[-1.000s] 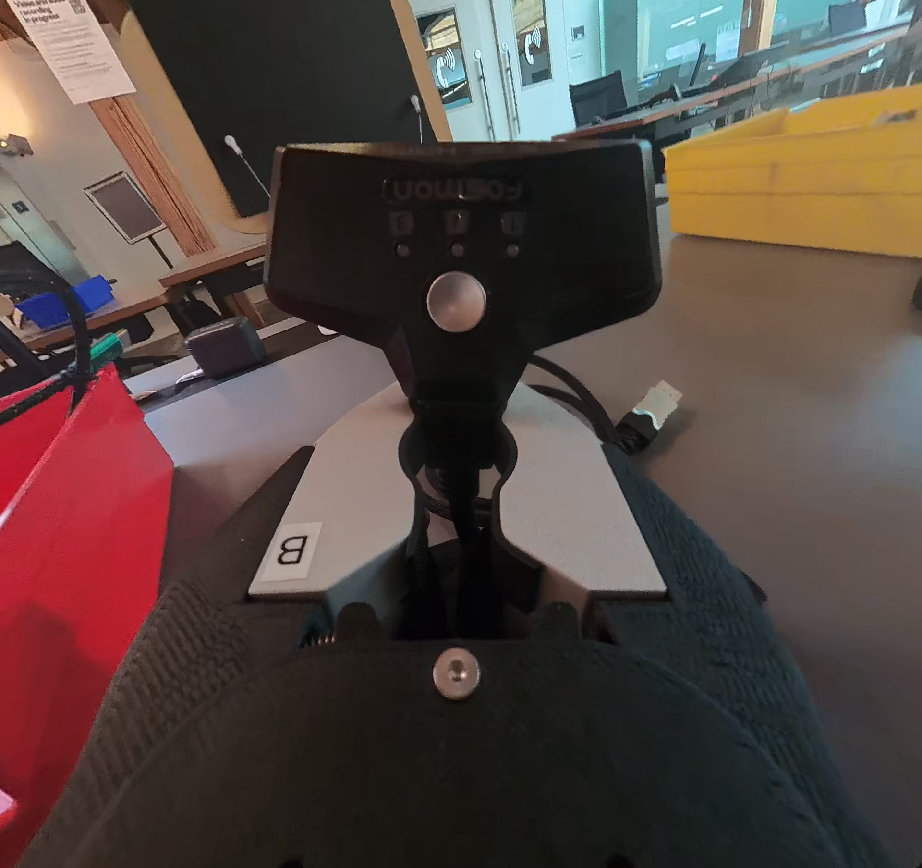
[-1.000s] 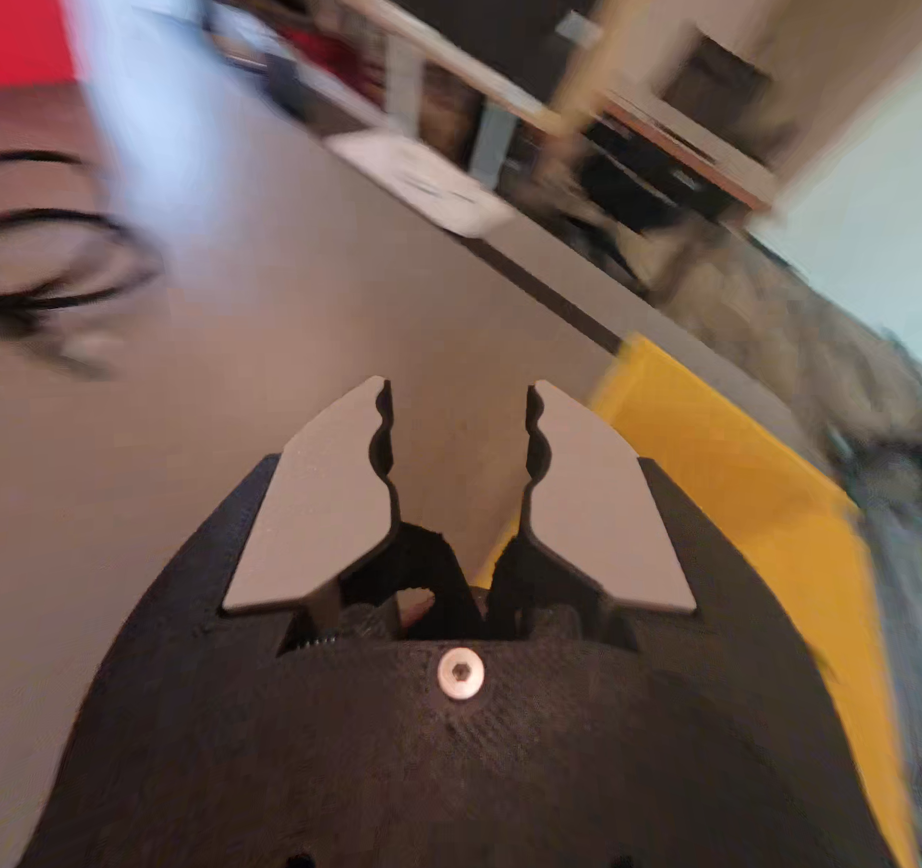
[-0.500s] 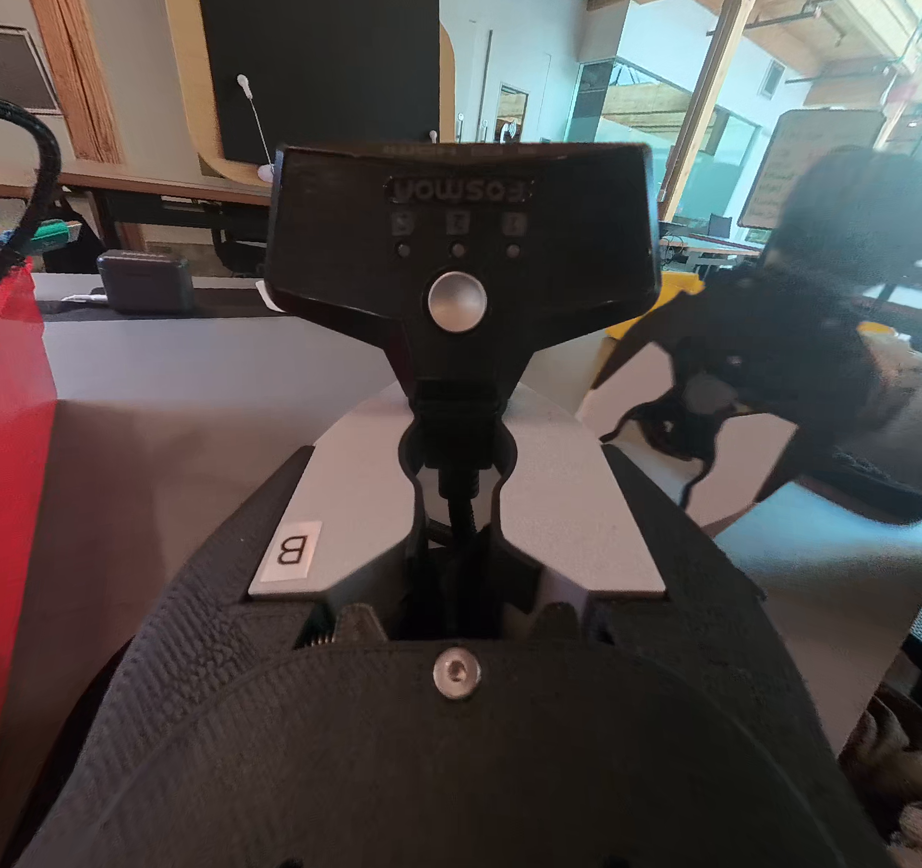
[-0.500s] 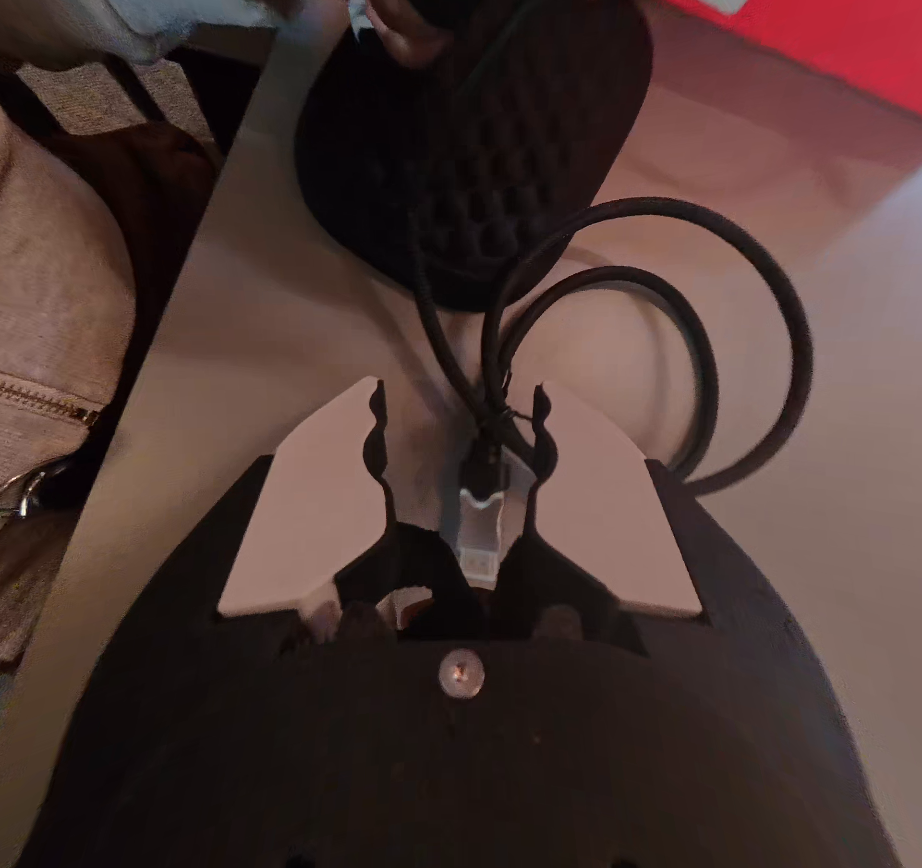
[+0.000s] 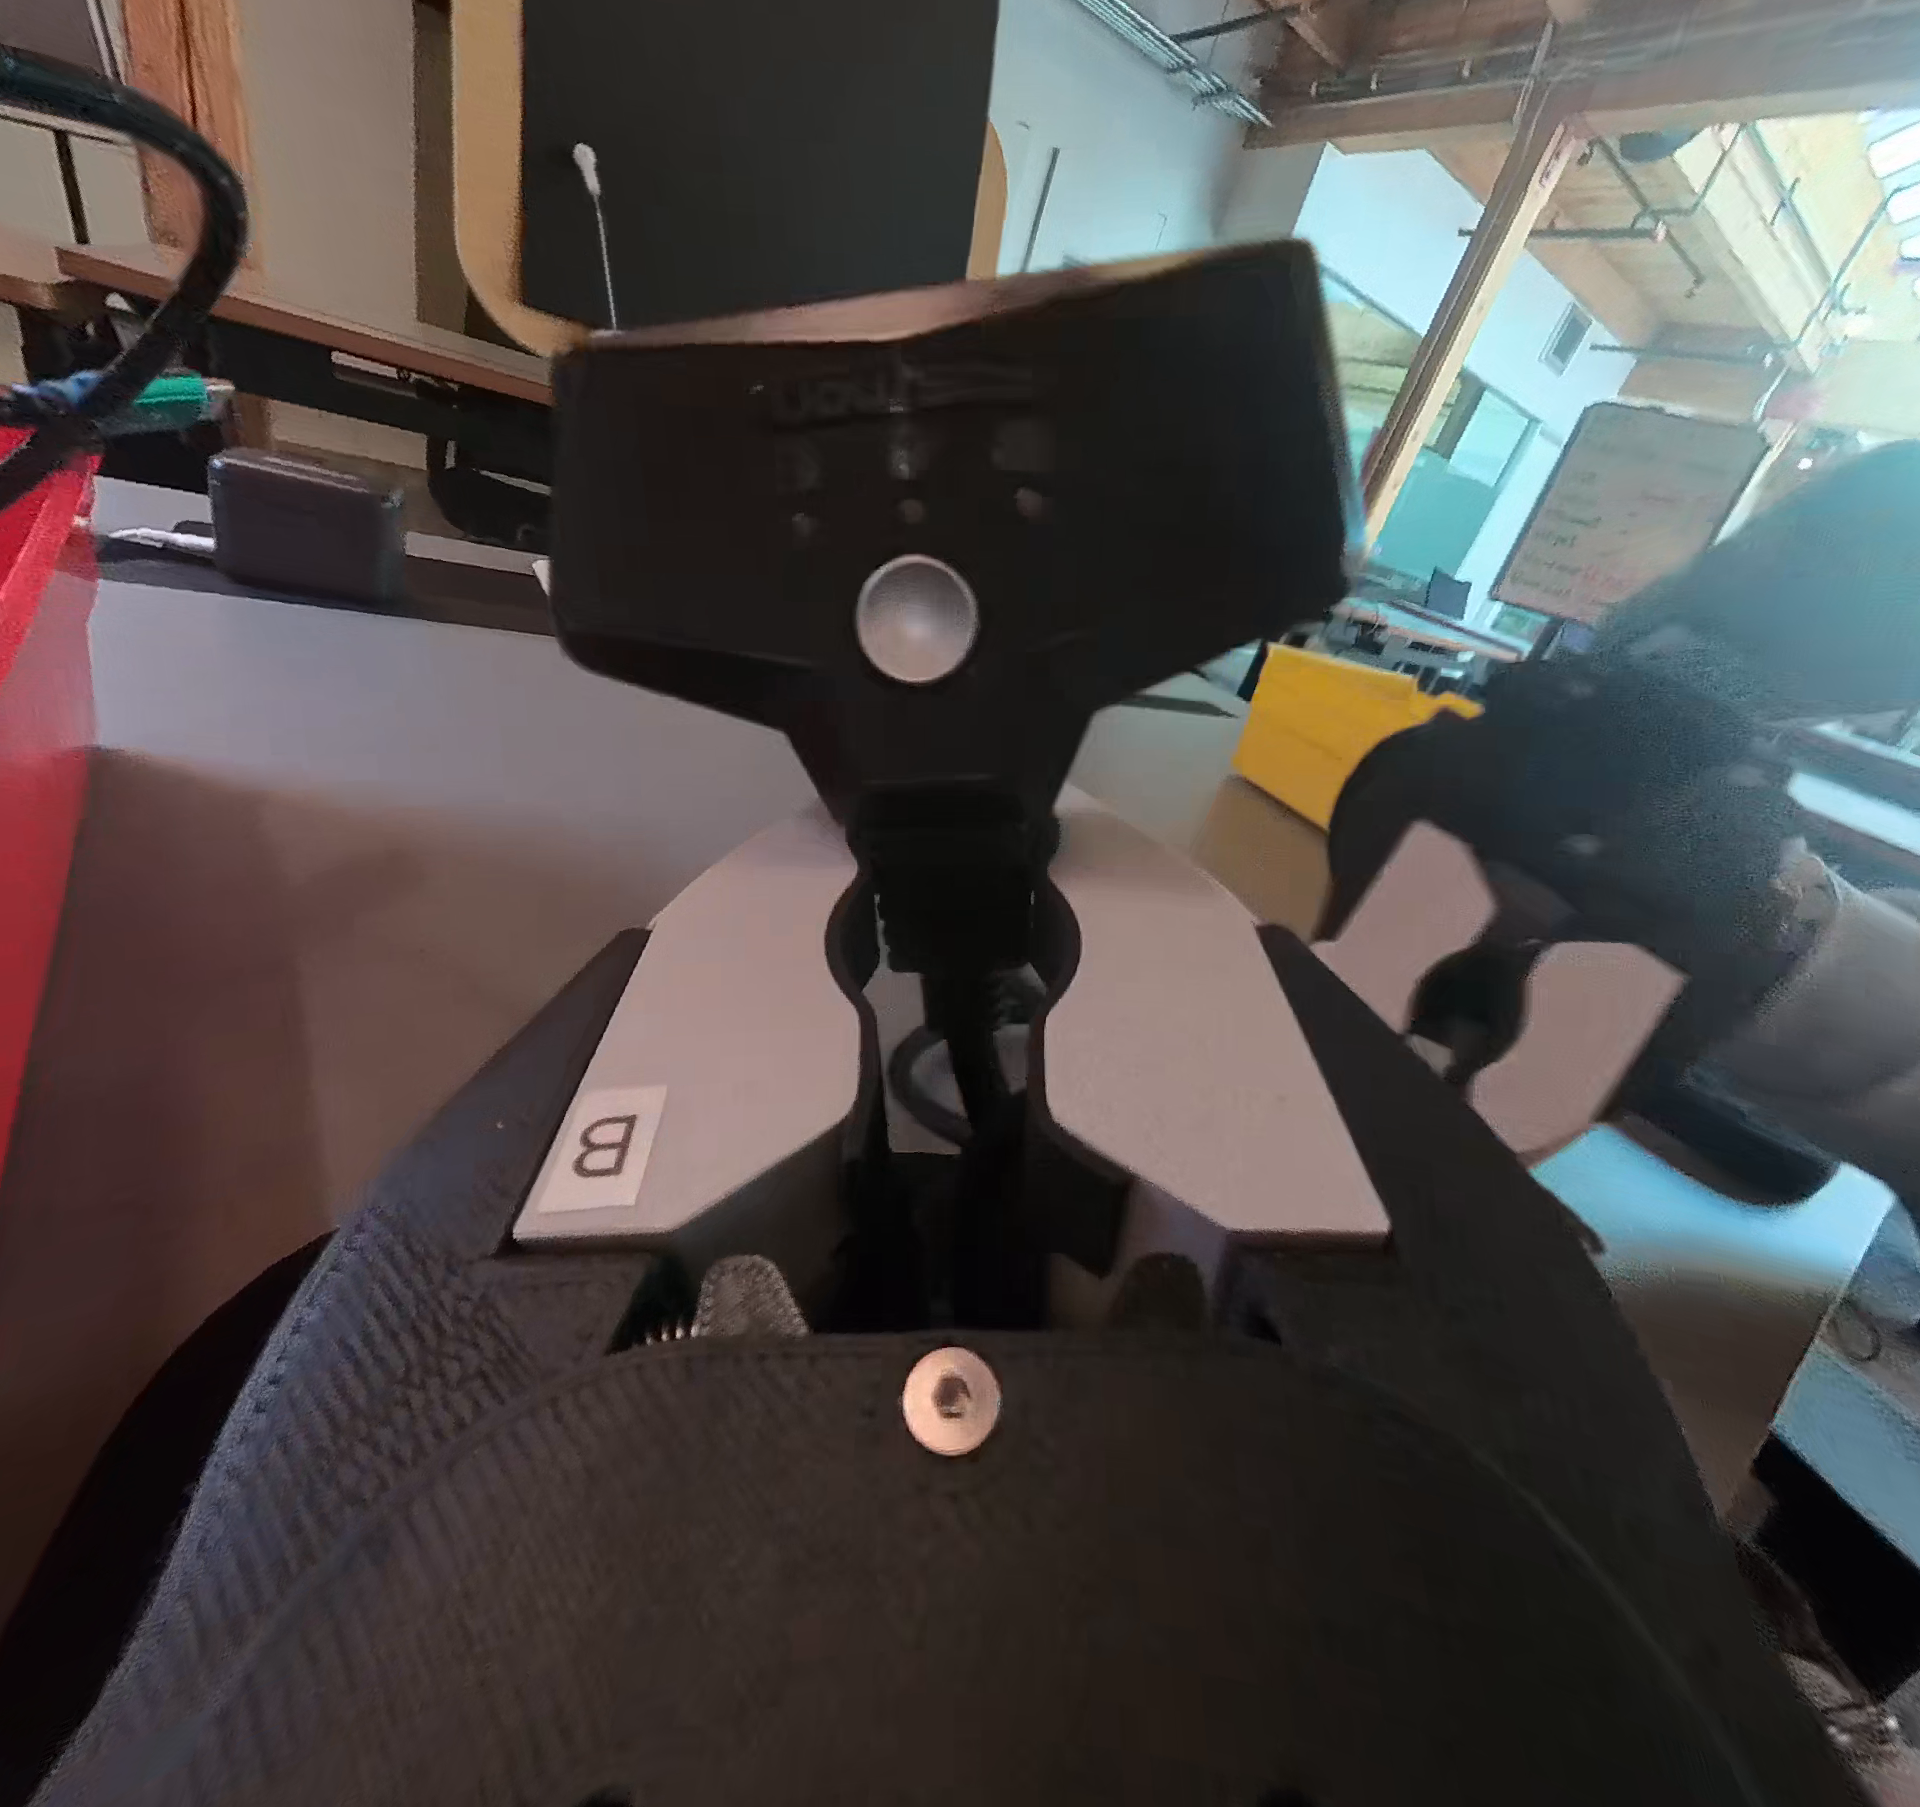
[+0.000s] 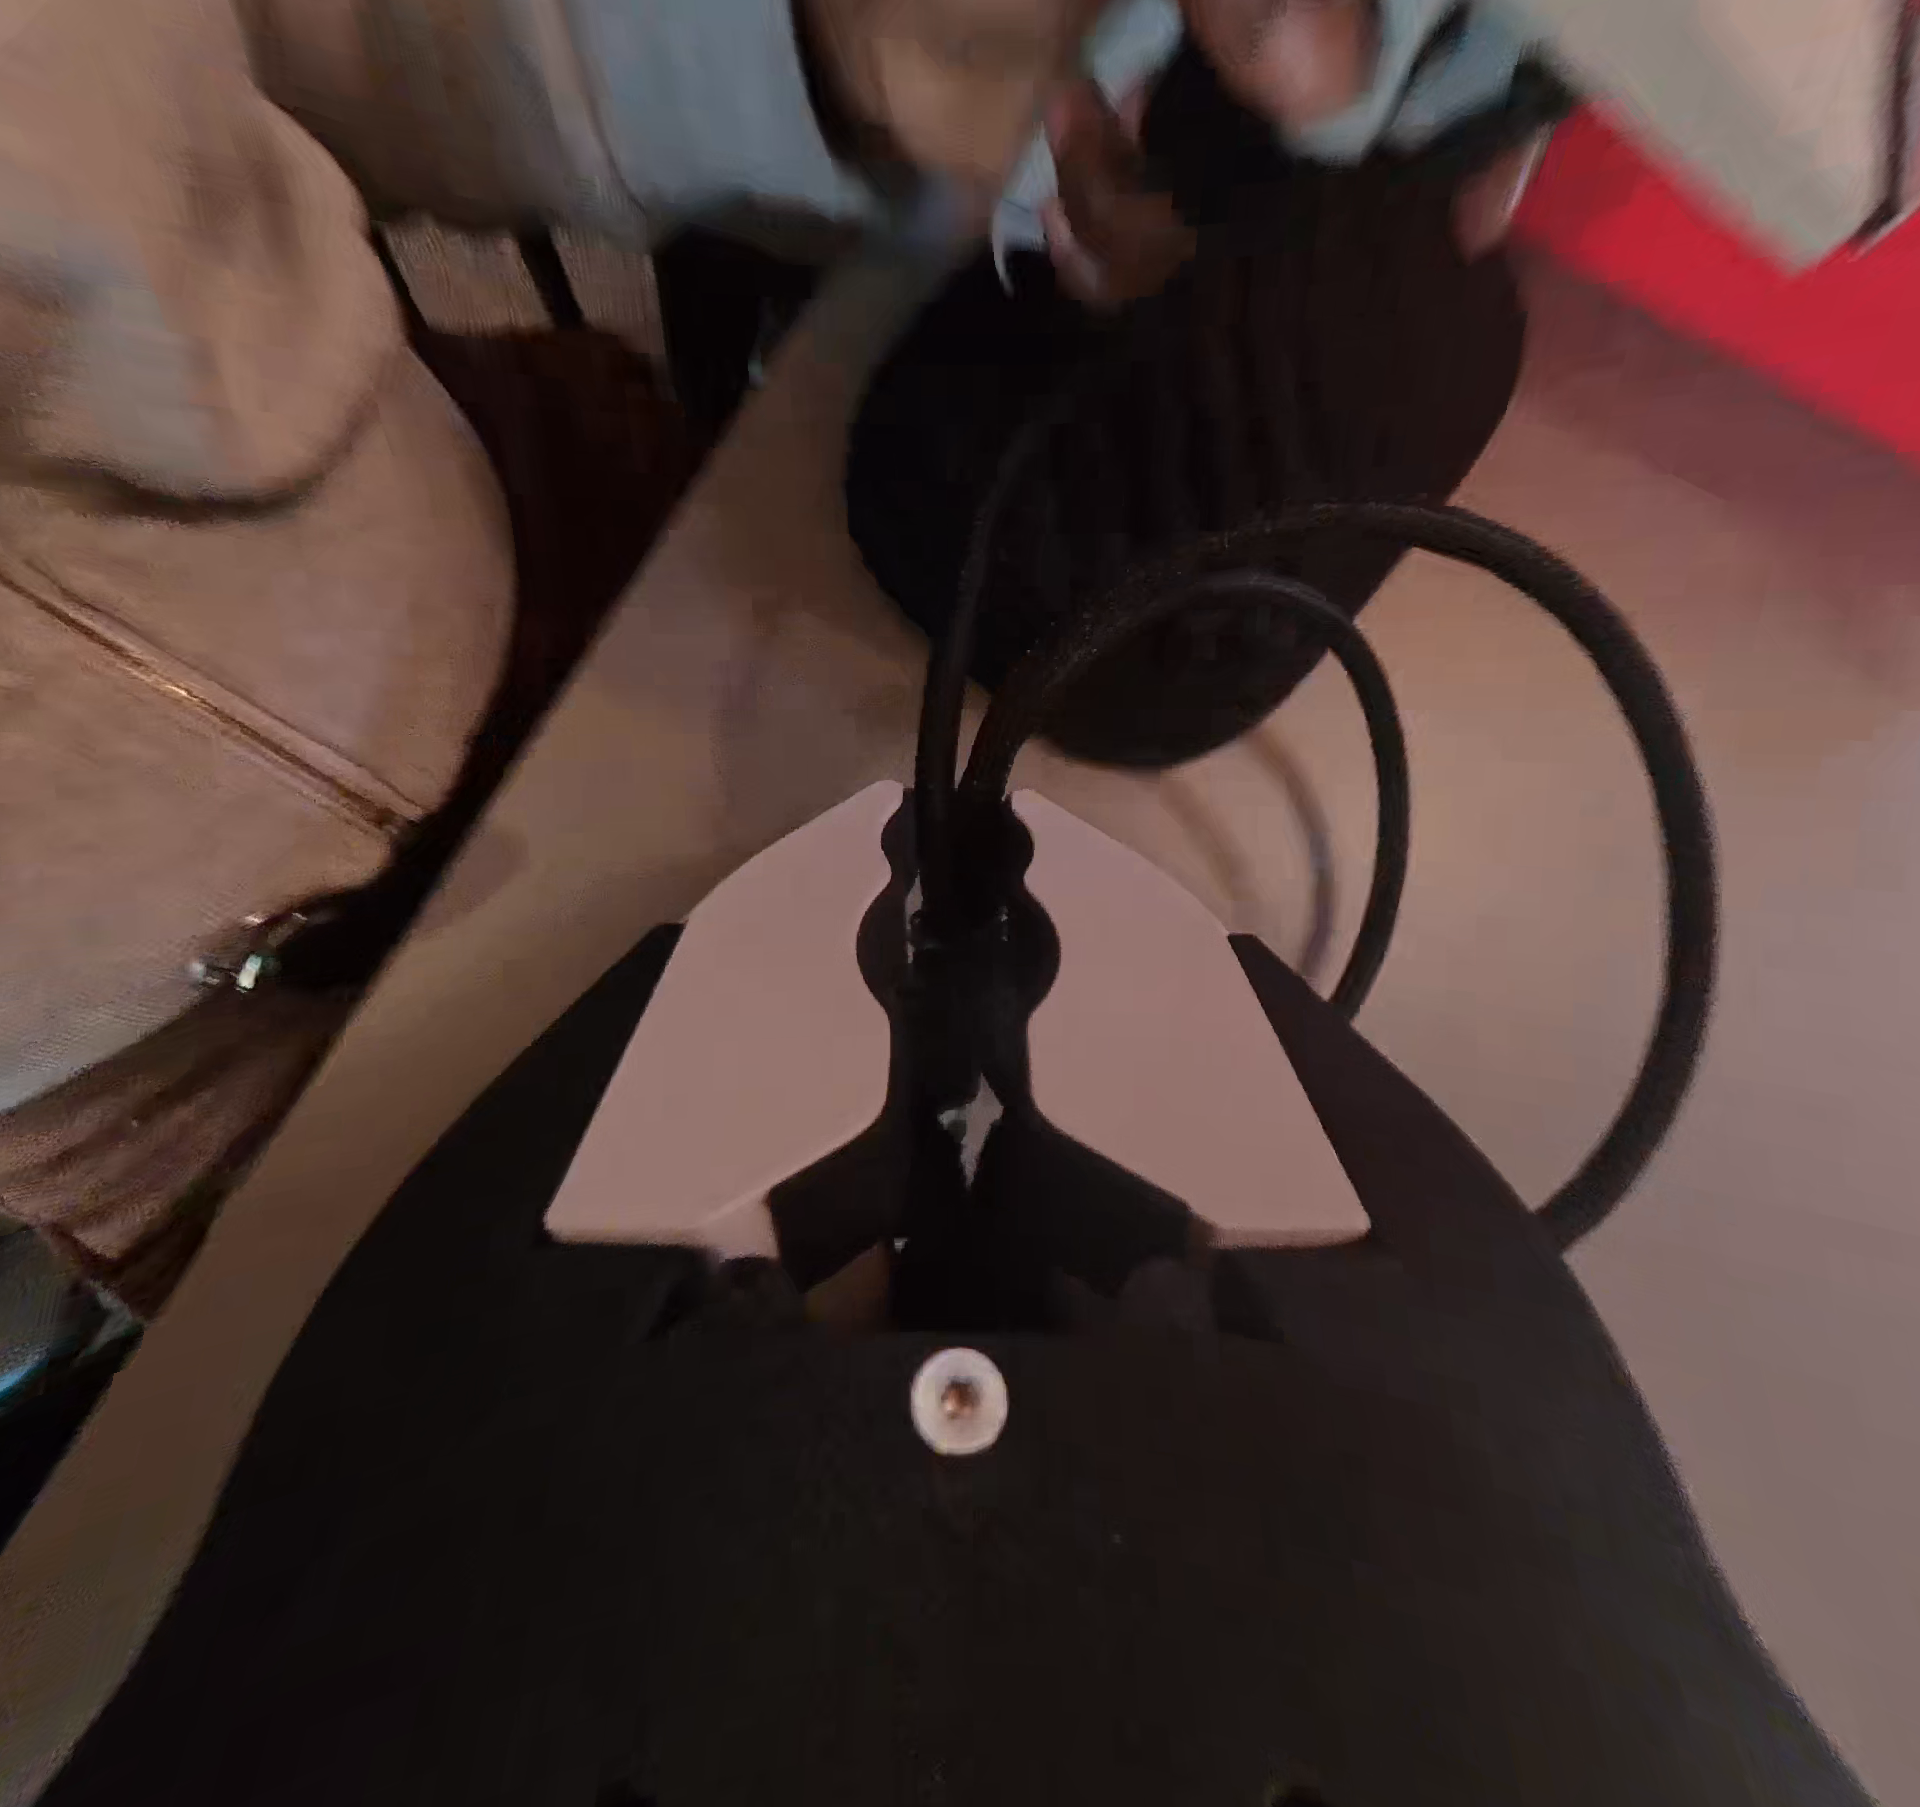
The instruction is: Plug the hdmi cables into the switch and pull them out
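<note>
My left gripper is shut on the neck of the black HDMI switch, held above the grey table with its round silver button facing me. The switch's own cable runs down between my fingers. My right gripper is shut on a black HDMI cable plug; the braided cable loops off to the right over the table. The right gripper also shows in the left wrist view, low at the right. The left gripper's black body shows blurred at the top of the right wrist view, held by a hand.
A red bin stands at the left and also shows in the right wrist view. A yellow bin sits far right on the grey table. A dark case lies at the back. The person's beige jacket is at the table edge.
My right gripper has closed on the HDMI plug that lay between its open fingers. The switch in my left gripper has tilted slightly and the view has swung.
</note>
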A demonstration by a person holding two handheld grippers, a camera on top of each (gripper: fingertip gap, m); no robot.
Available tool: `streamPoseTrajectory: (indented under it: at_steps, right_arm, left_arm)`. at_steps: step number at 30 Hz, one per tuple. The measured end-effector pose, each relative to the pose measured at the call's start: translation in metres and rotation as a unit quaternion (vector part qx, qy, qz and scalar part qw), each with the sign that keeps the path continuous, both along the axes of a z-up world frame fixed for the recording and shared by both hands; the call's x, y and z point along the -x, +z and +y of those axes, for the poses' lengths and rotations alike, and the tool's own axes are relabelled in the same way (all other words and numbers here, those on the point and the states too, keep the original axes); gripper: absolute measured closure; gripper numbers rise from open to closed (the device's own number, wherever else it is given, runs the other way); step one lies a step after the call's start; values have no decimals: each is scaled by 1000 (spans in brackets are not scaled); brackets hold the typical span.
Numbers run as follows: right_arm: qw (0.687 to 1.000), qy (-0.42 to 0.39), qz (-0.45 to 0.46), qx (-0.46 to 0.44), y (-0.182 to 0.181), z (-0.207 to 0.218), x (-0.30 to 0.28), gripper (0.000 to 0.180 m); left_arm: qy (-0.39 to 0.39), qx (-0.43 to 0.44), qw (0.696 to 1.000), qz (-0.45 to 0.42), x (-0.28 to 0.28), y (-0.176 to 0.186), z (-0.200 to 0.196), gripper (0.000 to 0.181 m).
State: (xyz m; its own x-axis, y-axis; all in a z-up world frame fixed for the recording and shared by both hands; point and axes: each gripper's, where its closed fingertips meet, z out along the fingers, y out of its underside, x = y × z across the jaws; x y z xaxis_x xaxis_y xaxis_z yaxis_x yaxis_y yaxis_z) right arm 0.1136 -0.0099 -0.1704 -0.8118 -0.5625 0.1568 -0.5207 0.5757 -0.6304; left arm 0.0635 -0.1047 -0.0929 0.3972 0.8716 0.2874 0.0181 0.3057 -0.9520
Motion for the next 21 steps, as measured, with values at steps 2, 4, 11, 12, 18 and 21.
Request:
streamPoseTrajectory:
  at_steps: [2,4,11,12,18,21]
  right_arm:
    - [998,13,-11,62,27,4,-13,165]
    - [992,17,-38,121,58,7,-24,166]
    - [956,3,-193,221,125,10,-40,166]
    - [948,-5,-224,224,130,9,-40,166]
    - [872,-74,-407,261,170,6,-22,165]
    - [827,-89,-459,312,197,16,-5,164]
  left_arm:
    - [-6,-24,1000,-5,0,0,-3,153]
    - [-26,-38,999,-6,-1,1,-2,147]
    - [-144,-79,986,7,-16,8,18,128]
    - [-165,-90,982,4,-18,9,21,127]
    - [-340,-215,915,24,-48,25,22,120]
    - [-363,-219,904,62,-60,31,18,117]
